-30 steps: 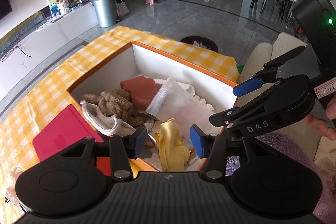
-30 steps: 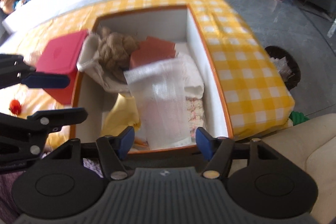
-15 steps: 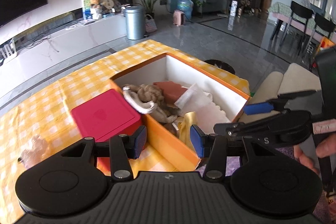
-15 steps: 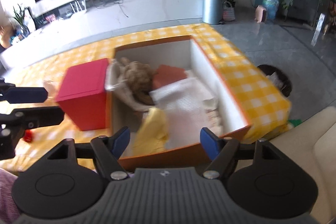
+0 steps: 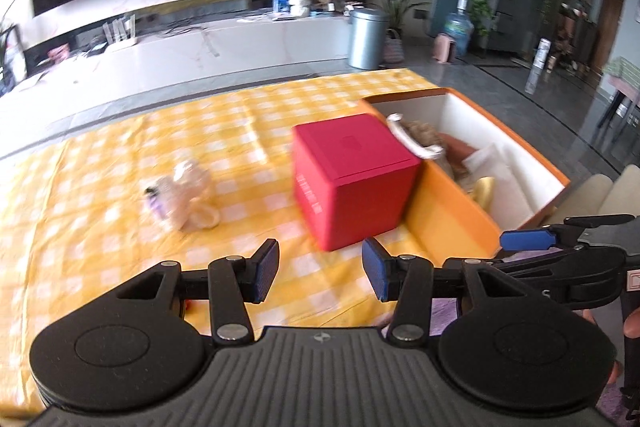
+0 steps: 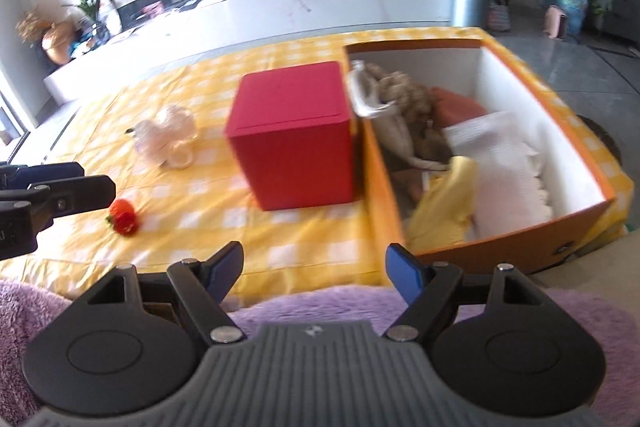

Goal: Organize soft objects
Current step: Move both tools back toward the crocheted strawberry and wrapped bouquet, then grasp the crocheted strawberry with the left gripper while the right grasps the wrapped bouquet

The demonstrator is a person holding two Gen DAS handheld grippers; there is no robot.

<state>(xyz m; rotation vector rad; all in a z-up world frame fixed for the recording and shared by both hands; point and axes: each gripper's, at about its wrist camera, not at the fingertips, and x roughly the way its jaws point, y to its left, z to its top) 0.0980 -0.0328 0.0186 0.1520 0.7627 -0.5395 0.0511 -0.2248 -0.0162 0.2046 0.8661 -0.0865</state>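
Both views were swung from the orange box [image 6: 472, 251] toward the tablecloth [image 5: 100, 187].
Left gripper [image 5: 320, 269] and right gripper [image 6: 314, 269] were seen parted and empty; the pale bundle [image 5: 186, 193] was blurred.

Open yellow-checked tablecloth [image 6: 200, 227] lies before my two grippers, broken only by a small strawberry [image 6: 123, 222] near my left one and a clear crumpled plastic bag [image 6: 166, 135] farther back. A red cube box [image 6: 296, 135] stands mid-table, pressed against the left wall of the orange bin [image 6: 500, 251], blocking any sideways pass between them. The bin's top is open, though cloths heap its floor, and purple fleece [image 6: 320, 303] borders the table's near edge.
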